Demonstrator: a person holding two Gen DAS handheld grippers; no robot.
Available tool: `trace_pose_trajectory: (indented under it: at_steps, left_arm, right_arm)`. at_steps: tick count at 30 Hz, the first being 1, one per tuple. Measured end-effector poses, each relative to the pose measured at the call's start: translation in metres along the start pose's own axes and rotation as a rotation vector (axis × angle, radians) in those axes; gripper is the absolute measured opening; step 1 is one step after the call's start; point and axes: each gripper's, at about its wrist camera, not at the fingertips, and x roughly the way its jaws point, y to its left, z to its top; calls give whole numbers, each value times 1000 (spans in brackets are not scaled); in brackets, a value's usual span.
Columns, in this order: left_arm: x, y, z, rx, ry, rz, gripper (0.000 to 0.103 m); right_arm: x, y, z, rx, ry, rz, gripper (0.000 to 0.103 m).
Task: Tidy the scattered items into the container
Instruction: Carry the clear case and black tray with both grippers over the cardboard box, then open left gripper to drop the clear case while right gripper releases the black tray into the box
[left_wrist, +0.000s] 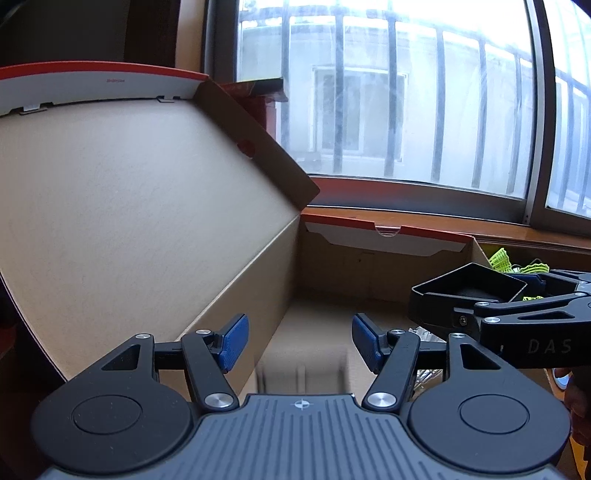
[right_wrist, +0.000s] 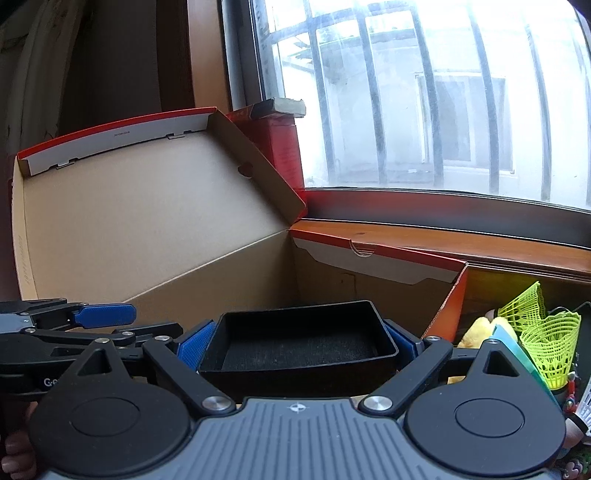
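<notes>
Two grippers: right gripper (right_wrist: 297, 345) clamps black tray (right_wrist: 299, 341); left gripper (left_wrist: 300, 341) spread, empty; "DAS" legible.

box (left_wrist: 332, 314) interior: open from above | raised lid (left_wrist: 129, 203): blocks left

Big open brown cardboard box (right_wrist: 221, 273) with red outside, set against the back edge by the orange-brown wooden window ledge (right_wrist: 480, 240); yellow-green plastic shuttlecocks (right_wrist: 550, 343) beside its right wall.
</notes>
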Motion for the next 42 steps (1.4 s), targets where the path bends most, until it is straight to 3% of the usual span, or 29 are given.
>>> trace_pose_trajectory:
  at_steps: [24, 36, 42]
  left_arm:
    - [-15, 6, -2, -4, -21, -9, 69]
    - [-26, -2, -1, 10, -50, -53, 86]
    - [-29, -19, -4, 63, -63, -94, 90]
  right_arm:
    - [-9, 6, -6, 60, -7, 6, 99]
    - [-39, 1, -15, 87, -59, -62, 99]
    - [-60, -7, -24, 94, -68, -125, 99]
